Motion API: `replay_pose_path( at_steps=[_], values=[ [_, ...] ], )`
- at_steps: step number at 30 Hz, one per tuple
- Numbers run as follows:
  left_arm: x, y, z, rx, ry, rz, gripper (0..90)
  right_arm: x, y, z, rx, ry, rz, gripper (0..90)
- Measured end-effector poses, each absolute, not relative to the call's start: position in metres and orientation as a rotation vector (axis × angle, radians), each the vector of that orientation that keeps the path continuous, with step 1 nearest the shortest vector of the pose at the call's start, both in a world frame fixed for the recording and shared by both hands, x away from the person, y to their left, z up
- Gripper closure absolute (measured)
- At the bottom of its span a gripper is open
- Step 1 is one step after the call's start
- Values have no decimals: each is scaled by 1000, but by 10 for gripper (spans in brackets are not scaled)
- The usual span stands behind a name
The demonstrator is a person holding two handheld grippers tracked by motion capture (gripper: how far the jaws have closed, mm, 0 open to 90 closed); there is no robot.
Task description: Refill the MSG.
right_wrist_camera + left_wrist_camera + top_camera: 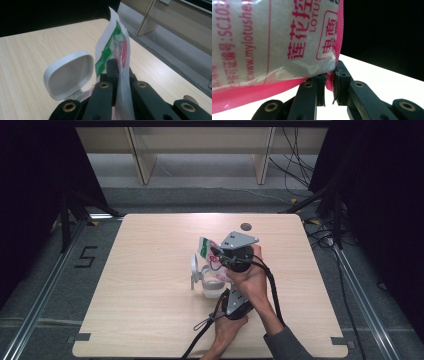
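We keep both grips firm and tip the bag (209, 251) steadily over the open tub (214, 287) so nothing spills. Our right gripper (119, 65) is clamped on the bag's upper edge, our left gripper (329, 75) pinches its pink bottom corner; the tub's lid (69, 74) stands open beside it, mid-table (150, 270).
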State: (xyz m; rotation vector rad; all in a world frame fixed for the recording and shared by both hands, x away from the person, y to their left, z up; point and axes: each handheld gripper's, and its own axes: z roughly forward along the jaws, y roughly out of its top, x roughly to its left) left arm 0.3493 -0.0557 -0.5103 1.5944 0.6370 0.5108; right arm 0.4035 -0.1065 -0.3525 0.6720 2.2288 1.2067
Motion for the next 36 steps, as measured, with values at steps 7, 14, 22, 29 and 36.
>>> replay_pose_path(
  at_steps=[7, 14, 22, 29, 36],
  values=[
    [348, -65, -511, 1455, 674, 431, 809, 402, -104, -353, 678, 2232, 1204, 897],
    [348, -65, -510, 1451, 678, 423, 810, 401, -102, -352, 665, 2249, 1187, 896],
    [348, -65, -510, 1447, 677, 421, 809, 402, -100, -352, 639, 2235, 1185, 894],
    [348, -64, -509, 1450, 673, 425, 810, 401, -99, -352, 655, 2260, 1182, 893],
    [347, -65, -510, 1448, 669, 427, 810, 401, -100, -352, 668, 2245, 1189, 893]
  ],
)
